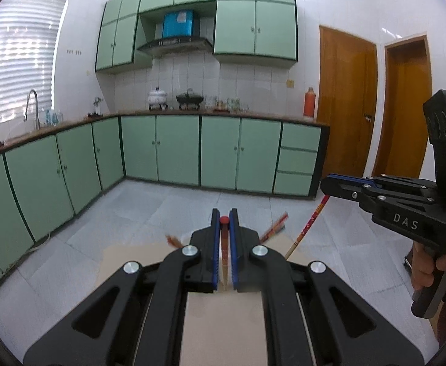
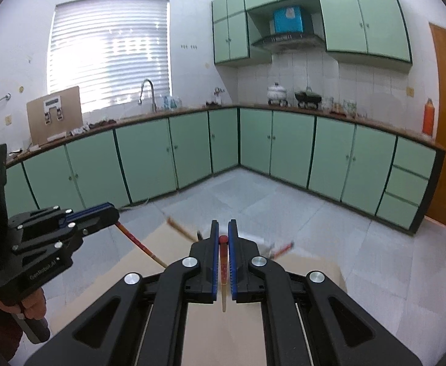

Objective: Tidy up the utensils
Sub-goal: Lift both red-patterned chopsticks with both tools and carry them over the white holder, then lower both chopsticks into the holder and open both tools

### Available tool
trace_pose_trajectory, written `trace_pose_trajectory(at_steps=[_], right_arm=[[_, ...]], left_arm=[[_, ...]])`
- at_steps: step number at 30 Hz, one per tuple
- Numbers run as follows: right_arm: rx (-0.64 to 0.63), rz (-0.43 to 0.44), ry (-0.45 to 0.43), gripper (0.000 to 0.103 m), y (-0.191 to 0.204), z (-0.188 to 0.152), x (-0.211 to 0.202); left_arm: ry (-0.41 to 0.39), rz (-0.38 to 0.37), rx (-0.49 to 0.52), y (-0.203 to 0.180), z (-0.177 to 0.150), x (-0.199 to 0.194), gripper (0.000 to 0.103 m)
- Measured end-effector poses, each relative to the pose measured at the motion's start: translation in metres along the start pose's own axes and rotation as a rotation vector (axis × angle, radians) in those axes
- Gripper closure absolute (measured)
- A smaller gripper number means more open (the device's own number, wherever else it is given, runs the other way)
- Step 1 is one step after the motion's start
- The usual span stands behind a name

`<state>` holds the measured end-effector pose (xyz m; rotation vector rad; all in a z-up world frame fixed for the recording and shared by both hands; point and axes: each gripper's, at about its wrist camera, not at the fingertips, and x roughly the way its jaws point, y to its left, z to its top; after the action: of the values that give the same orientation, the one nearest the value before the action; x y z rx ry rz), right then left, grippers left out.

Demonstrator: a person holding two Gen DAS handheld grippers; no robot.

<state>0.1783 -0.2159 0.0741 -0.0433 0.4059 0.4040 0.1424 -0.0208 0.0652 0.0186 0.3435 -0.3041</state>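
step: carry | left gripper clamps a chopstick; right gripper clamps another chopstick, both above table | next: pair them and set them down together

One chopstick with a red cap and pale shaft stood between the blue pads of the left gripper. A second, similar chopstick was pinched in the right gripper. More red-patterned chopsticks, blurred, lay on the beige table.
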Motion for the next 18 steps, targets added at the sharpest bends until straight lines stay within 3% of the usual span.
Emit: trace_pose_trajectory(at_steps=[8,18], right_arm=[[-0.001,-0.025,-0.072,0.097,-0.01,0.052,0.015],[0.025,-0.072,-0.046,0.097,-0.033,0.054,0.084]], left_arm=[[-0.097,0.044,0.013,-0.003,0.046,0.024,0.098],[-0.017,0.085,0.045,-0.004,0.039,0.103,0.098]])
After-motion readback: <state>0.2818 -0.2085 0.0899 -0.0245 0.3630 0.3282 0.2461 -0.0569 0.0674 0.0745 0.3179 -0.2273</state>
